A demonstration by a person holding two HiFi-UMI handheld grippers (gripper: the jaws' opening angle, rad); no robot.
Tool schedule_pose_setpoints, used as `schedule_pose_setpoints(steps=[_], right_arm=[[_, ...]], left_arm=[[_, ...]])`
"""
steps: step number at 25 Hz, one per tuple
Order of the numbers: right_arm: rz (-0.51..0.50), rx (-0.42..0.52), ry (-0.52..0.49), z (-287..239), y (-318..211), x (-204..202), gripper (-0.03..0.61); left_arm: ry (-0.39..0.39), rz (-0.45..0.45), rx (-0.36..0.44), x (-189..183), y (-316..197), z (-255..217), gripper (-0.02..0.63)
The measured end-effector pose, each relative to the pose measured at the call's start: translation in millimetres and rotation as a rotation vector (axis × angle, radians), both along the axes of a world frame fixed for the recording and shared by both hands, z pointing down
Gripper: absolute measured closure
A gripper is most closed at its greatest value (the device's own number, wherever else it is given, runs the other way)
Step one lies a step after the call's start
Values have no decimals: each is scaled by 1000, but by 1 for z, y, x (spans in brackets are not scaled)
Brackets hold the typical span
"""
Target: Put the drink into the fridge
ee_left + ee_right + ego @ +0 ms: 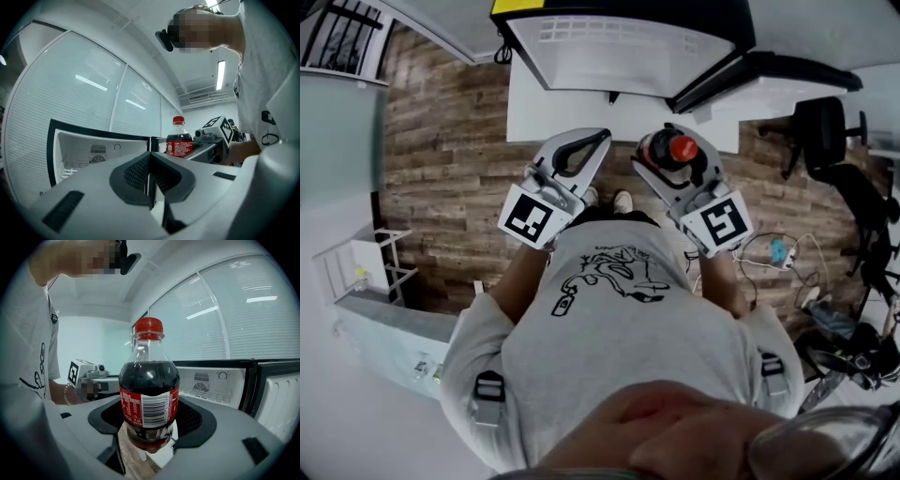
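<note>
Two grippers sit close to the chest: the right gripper [149, 430] clamps the cola bottle [149, 390] upright by its lower body, and the left gripper [150, 180] has its jaws together on nothing. Beyond them the fridge [213, 383] stands open, with the bottle not yet inside. Judgement: carry it in level, clear the door [274, 394], and seat the base flat before releasing.

Empty left tongs [598, 141] pressed together, right tongs [668, 148] gripping wide.
</note>
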State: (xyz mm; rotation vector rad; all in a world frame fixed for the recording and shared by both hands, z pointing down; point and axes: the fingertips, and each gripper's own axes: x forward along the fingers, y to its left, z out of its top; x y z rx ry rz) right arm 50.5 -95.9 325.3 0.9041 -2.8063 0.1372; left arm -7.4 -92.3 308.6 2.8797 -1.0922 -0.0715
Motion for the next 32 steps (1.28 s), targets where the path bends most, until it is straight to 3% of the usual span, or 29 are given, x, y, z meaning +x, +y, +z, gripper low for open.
schedule_pose_setpoints(steps=[12,32], right_arm=[[-11,-1,30,42,-13,-29,255],[-42,35,98,111,-53,-45,256]], left_arm=[[-23,11,-21,-25,-15,33,612],[-67,7,-21,-34,-59,91,612]])
